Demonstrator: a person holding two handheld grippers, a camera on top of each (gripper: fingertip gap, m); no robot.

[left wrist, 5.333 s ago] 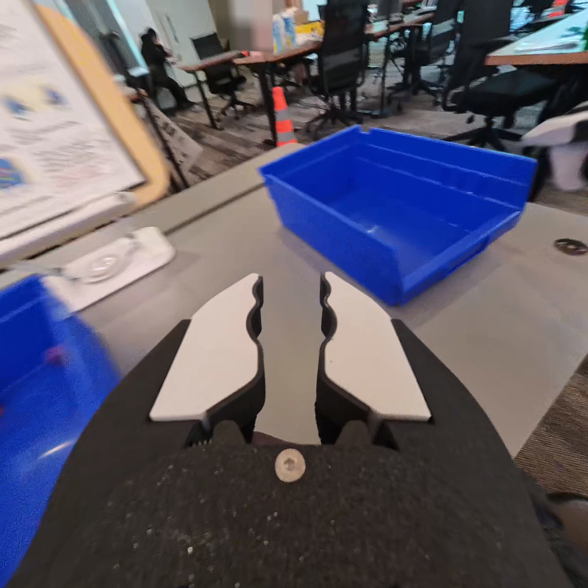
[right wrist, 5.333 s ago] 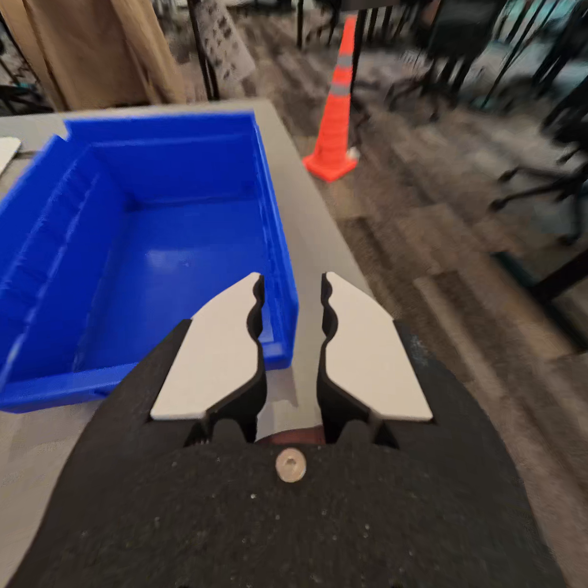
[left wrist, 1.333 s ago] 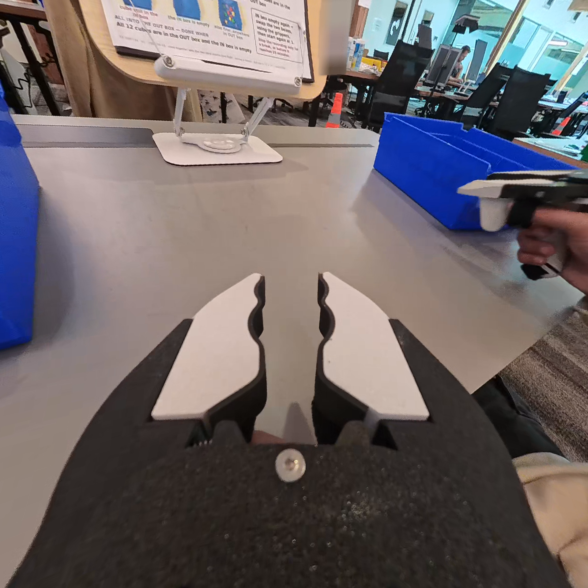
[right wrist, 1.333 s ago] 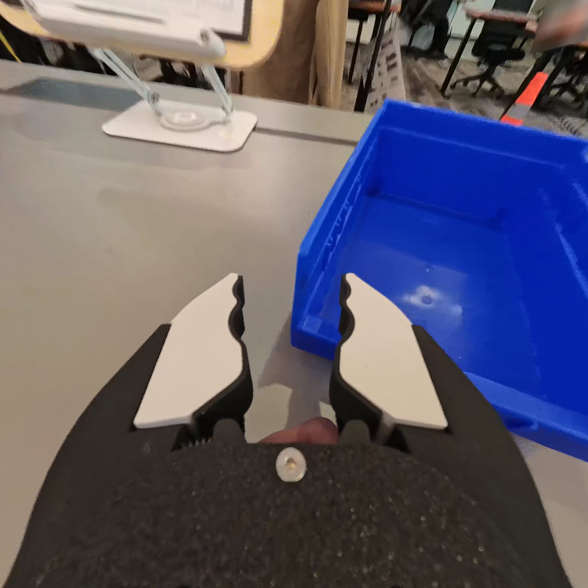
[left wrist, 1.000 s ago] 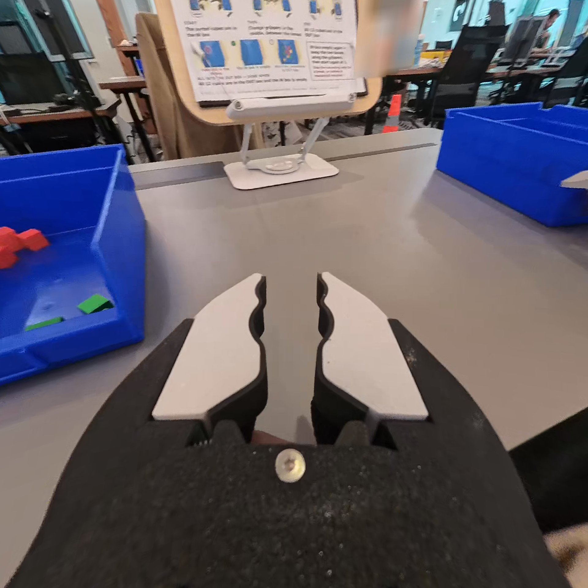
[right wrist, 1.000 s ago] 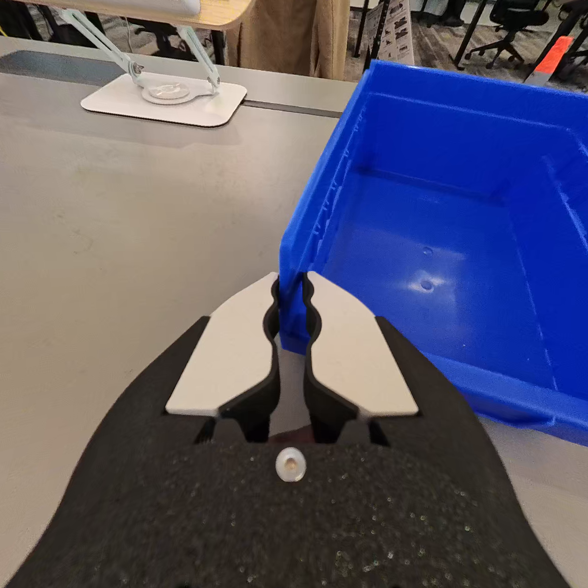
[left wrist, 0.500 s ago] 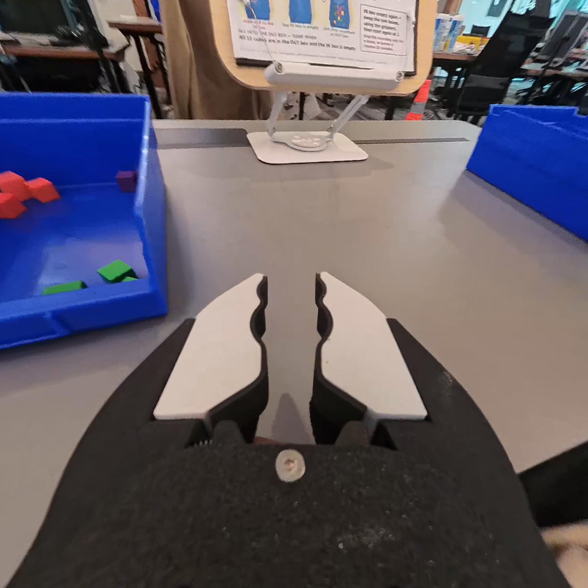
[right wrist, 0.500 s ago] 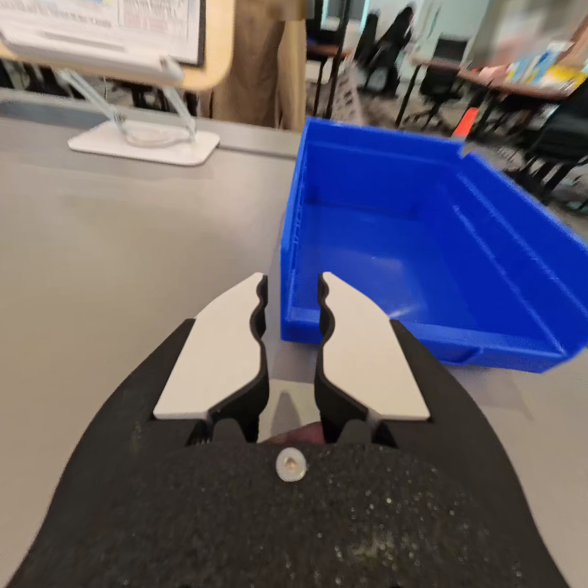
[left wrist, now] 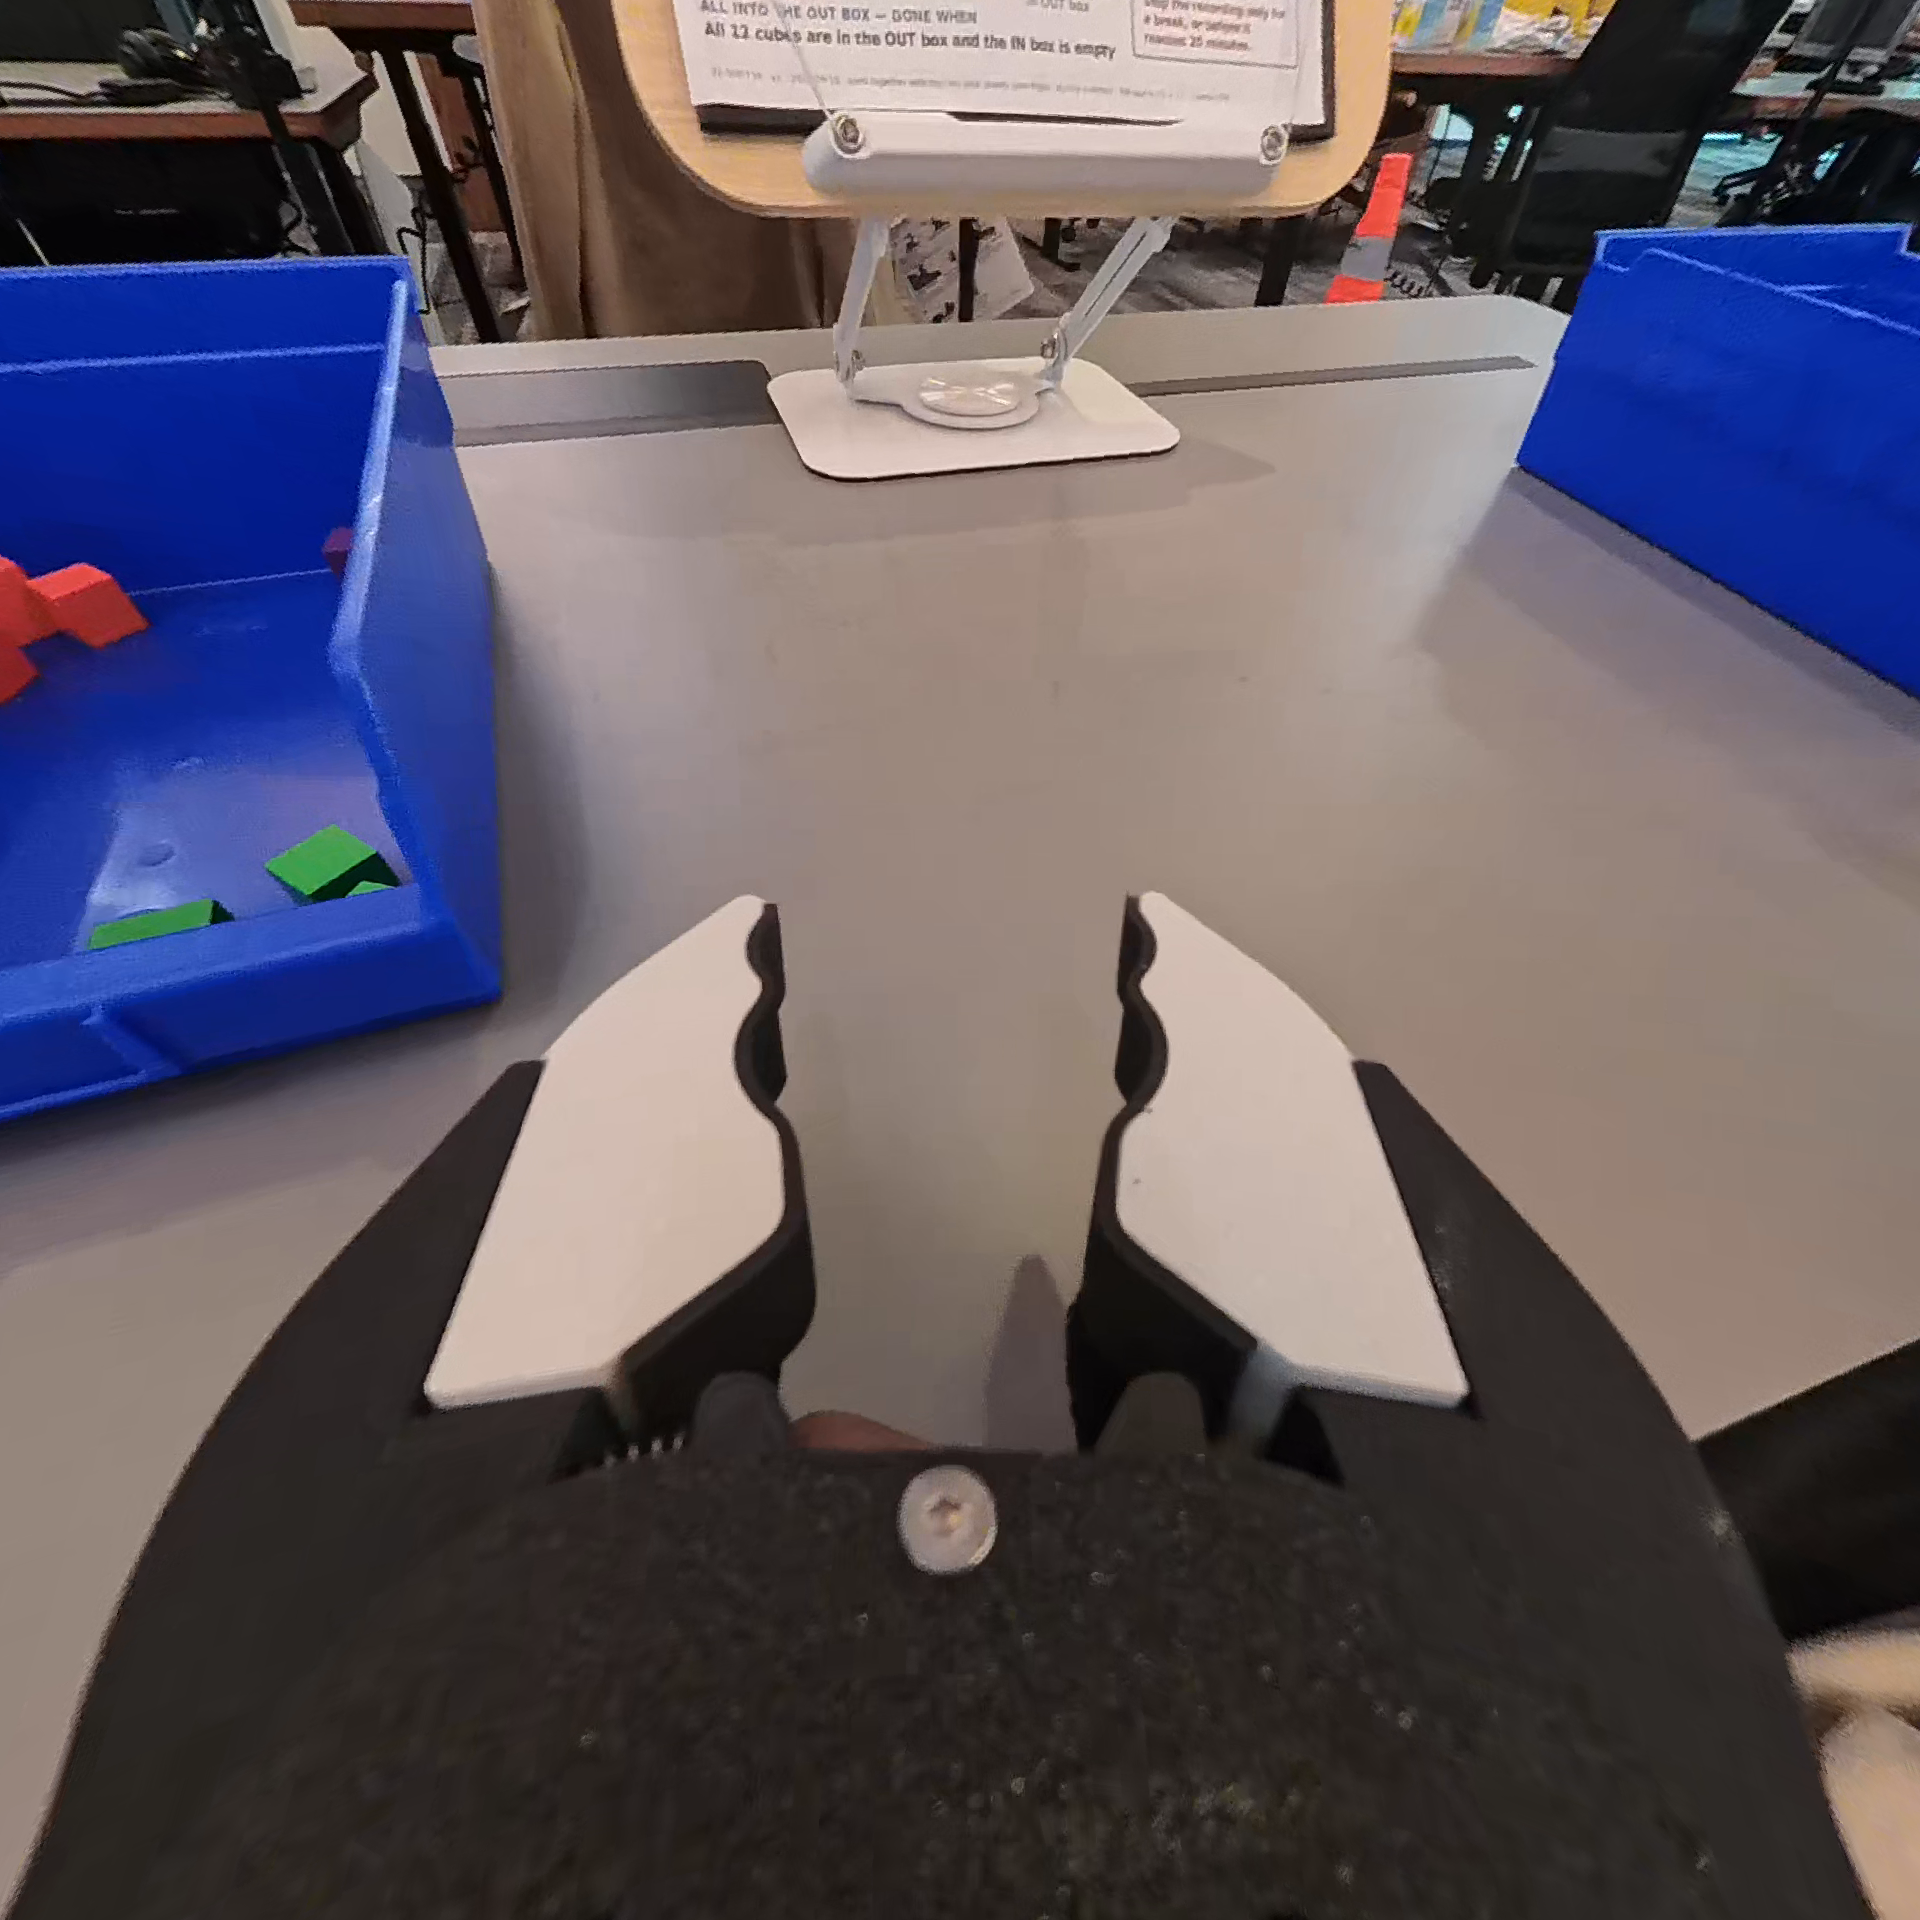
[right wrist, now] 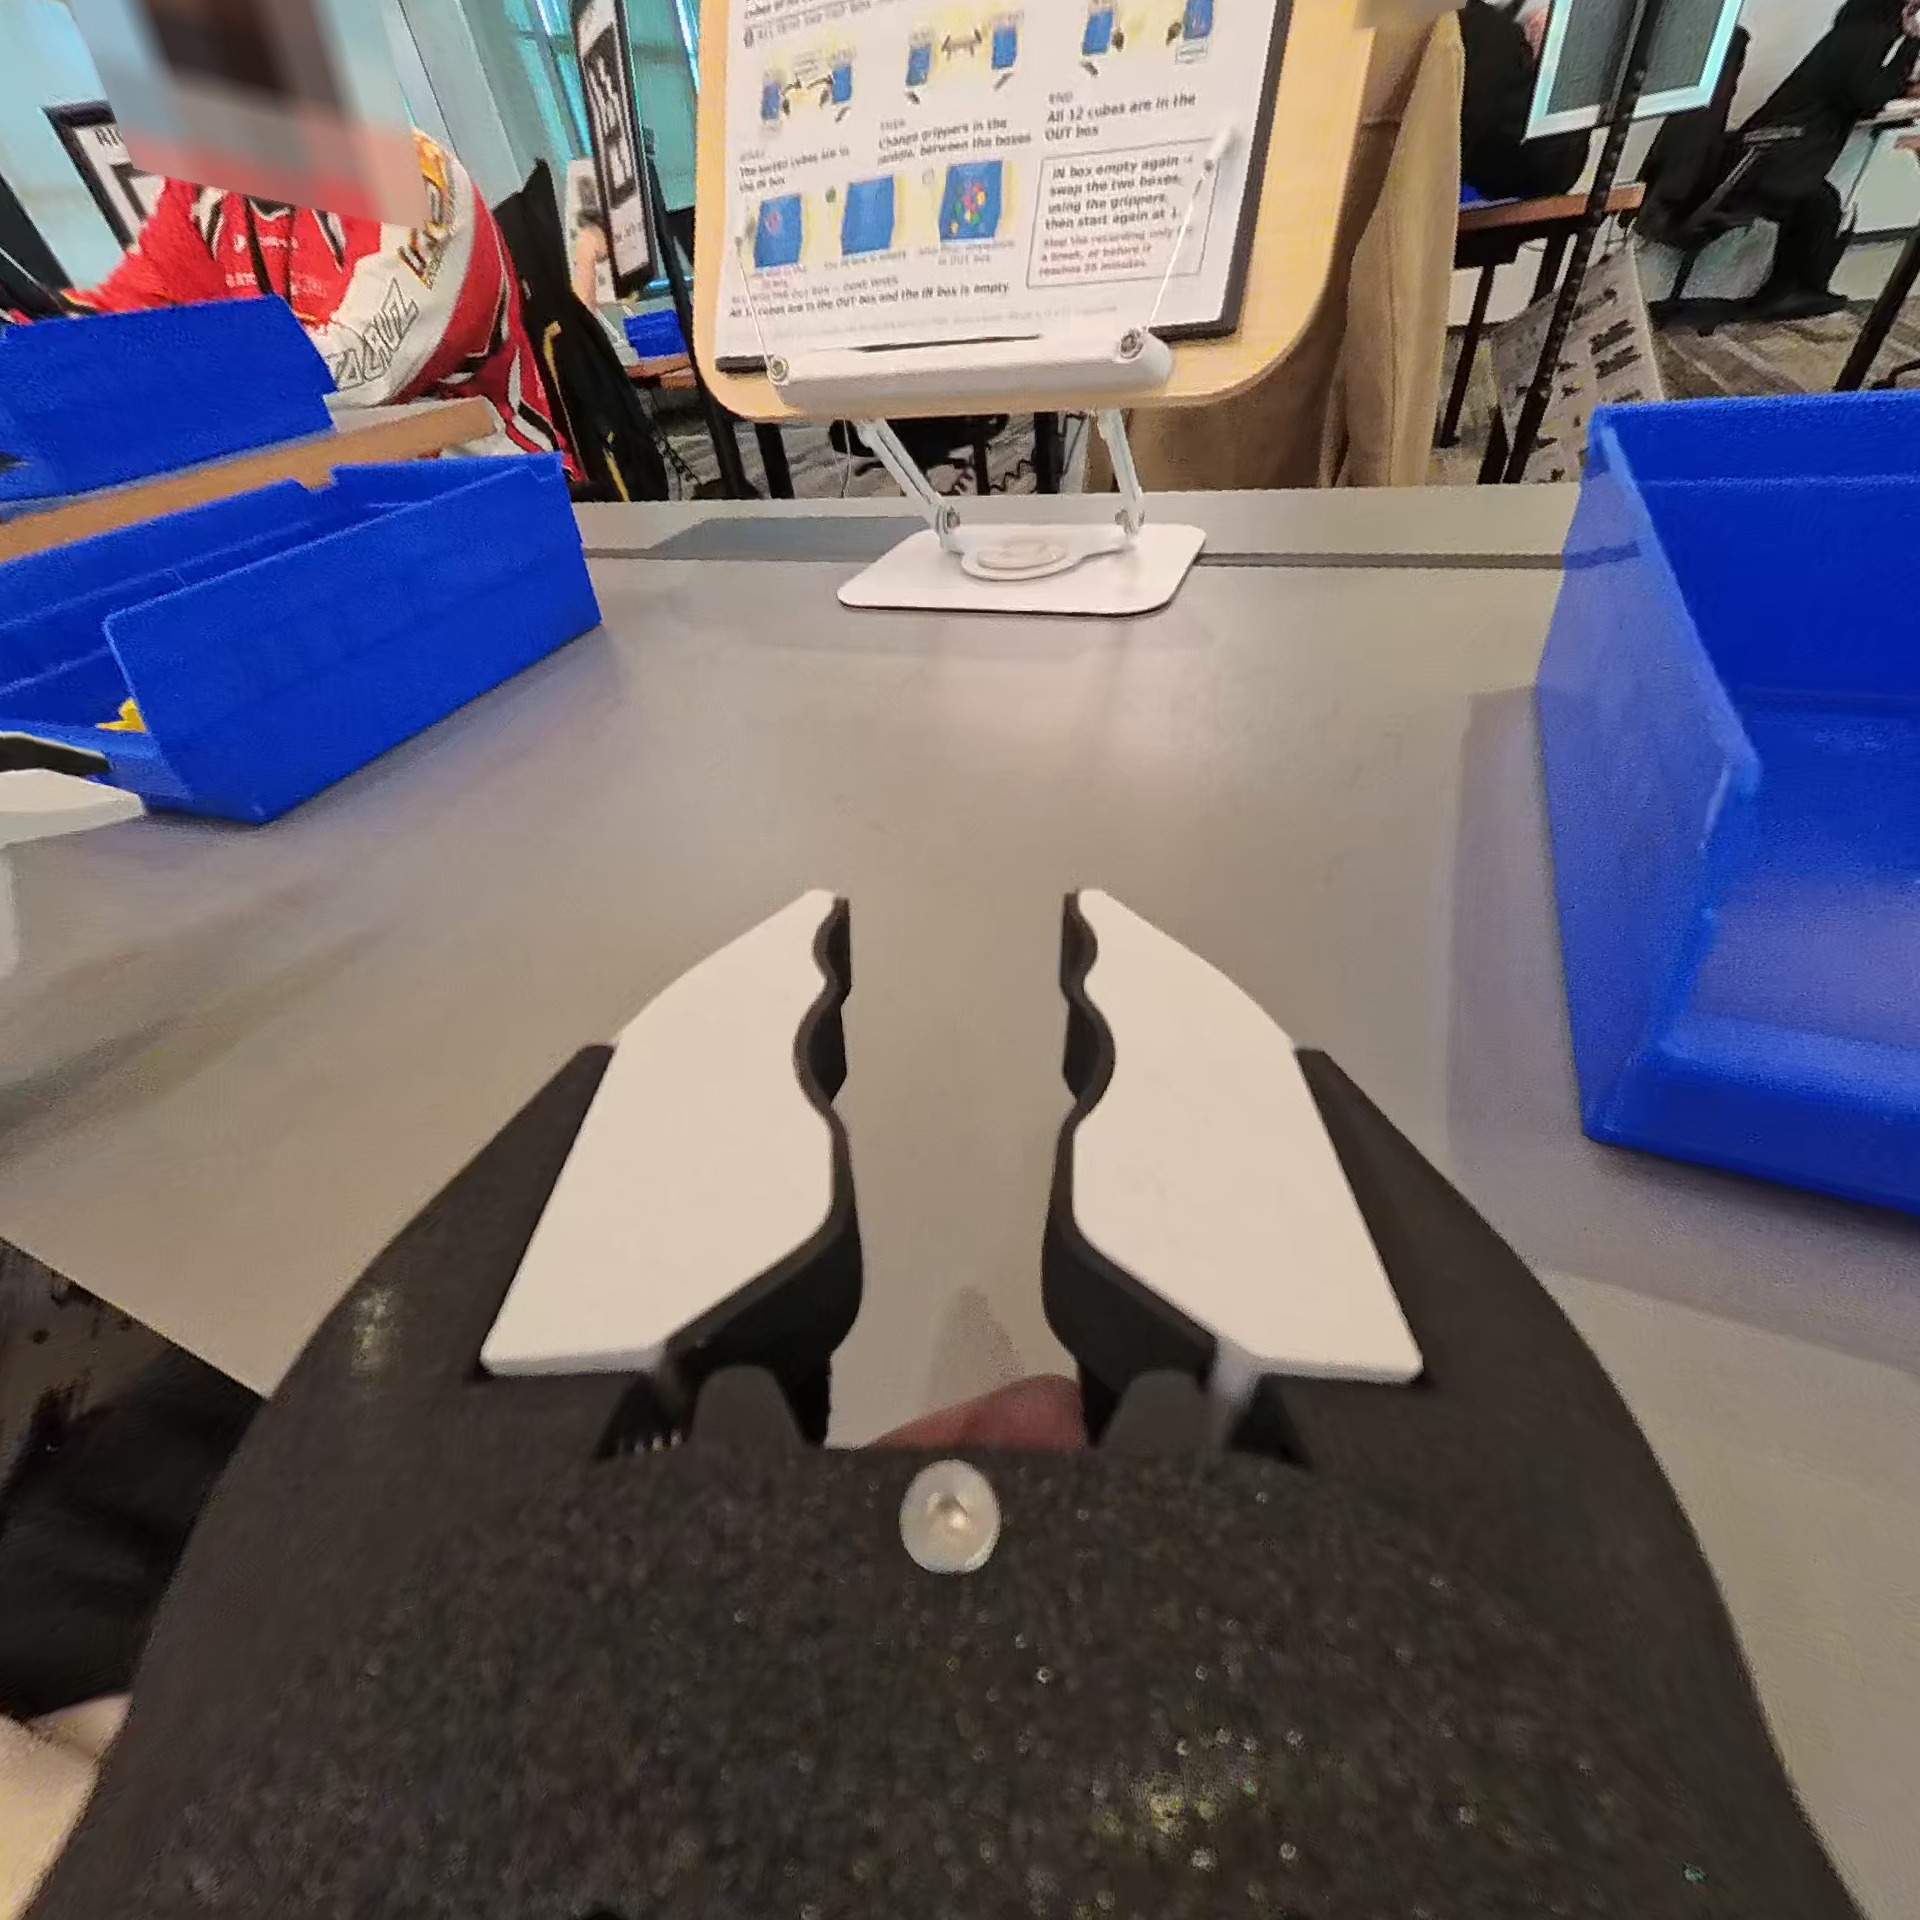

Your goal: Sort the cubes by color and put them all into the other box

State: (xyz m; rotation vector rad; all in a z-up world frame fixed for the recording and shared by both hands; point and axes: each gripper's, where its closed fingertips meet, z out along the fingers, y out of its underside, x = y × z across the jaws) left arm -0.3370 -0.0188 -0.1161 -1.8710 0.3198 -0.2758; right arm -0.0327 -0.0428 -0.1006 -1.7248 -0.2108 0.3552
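grey table [left wrist: 1039, 727] fills both views now, left gripper [left wrist: 948, 914] spread wider than before, right gripper [right wrist: 956, 904] parted too (both hold nothing), cubes [left wrist: 327, 862] lying in the left box [left wrist: 416, 727], right box [right wrist: 1662, 831] bare.

Red cubes [left wrist: 62, 613] cut by left edge; purple cube [left wrist: 338, 545] mostly hidden behind bin wall [left wrist: 416, 665]

Both wrist views low over grey table [left wrist: 1039, 727], facing shared sign stand [right wrist: 1023, 566]
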